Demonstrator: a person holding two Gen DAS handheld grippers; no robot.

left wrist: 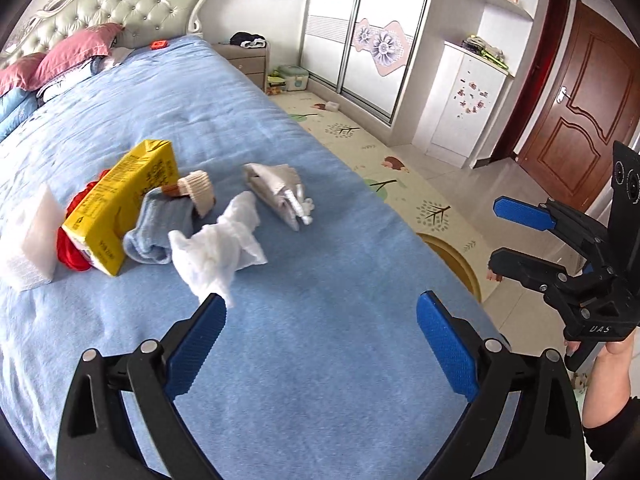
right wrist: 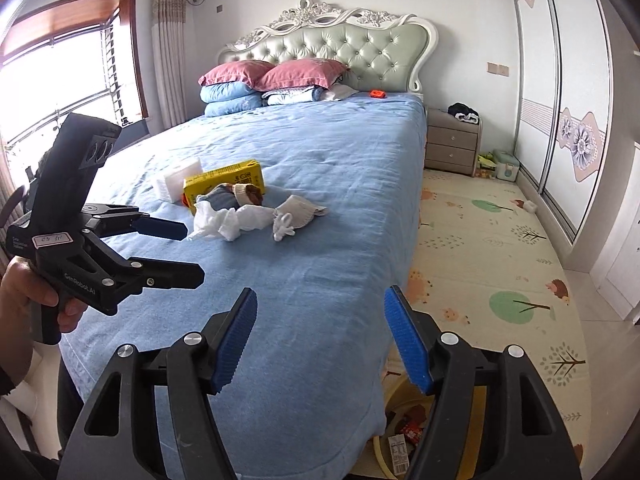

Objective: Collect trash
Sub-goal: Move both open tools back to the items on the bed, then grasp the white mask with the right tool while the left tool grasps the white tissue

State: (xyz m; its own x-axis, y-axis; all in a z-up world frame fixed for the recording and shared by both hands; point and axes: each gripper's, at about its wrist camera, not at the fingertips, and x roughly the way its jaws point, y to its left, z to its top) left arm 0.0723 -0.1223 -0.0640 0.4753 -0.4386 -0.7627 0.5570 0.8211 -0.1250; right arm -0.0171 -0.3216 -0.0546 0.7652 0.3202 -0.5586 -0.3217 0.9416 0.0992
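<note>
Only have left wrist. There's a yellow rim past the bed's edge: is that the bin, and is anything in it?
Observer: Yes. The right wrist view looks down into the bin; a carton and red wrappers lie inside.
Operator: Right gripper carrying anything? I only get it side-on.
Observer: No. Its own camera shows the right gripper open, with nothing between the pads, above the foot corner of the bed.
Operator: What's on the bed's far side?
Observer: A window with a curtain beside it.
</note>
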